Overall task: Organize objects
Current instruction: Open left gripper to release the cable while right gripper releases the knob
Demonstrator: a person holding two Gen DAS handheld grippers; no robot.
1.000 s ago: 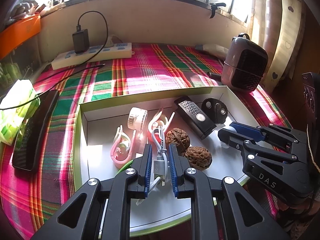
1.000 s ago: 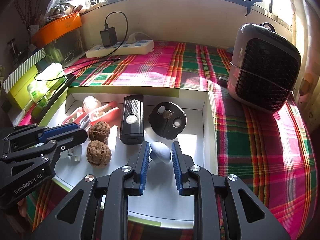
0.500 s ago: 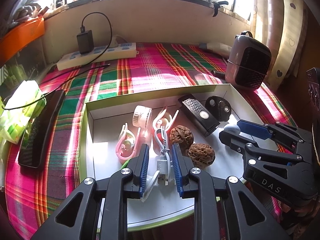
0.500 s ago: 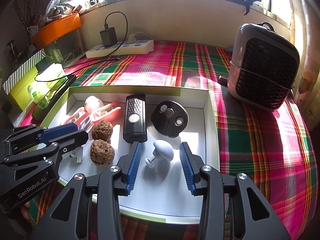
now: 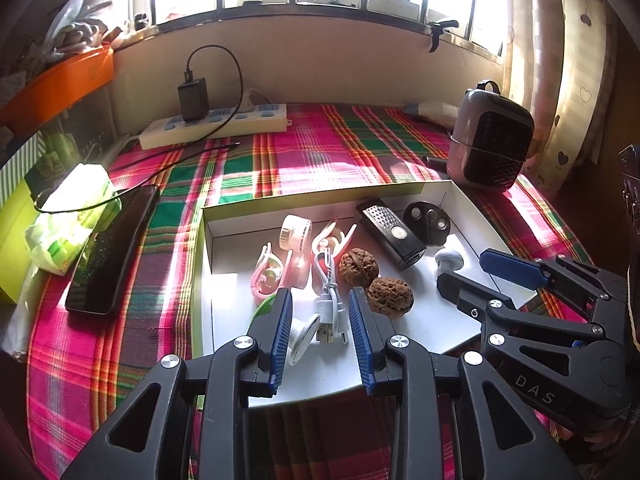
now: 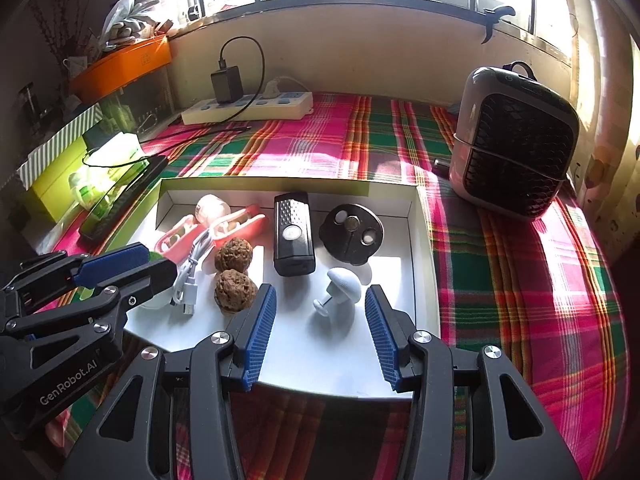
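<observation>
box (image 6: 420,240) on cloth (image 6: 500,280) | 2 walnuts (image 6: 234,272) inside, left of hook (image 6: 340,292) | heater (image 6: 516,140) right-behind

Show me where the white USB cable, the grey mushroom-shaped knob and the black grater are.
white USB cable (image 5: 329,302), left wrist view, bundled middle.
grey mushroom-shaped knob (image 6: 344,280), right wrist view, domed cap.
black grater (image 6: 293,234), right wrist view, body centre.

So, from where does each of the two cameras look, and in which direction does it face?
Left wrist: sits on the left gripper, looks down into the white box at the white cable; its open fingers and the right gripper show.
Right wrist: sits on the right gripper, looks down at the mushroom-shaped piece; the left gripper shows.
Shared: box, two walnuts, heater, power strip.
</observation>
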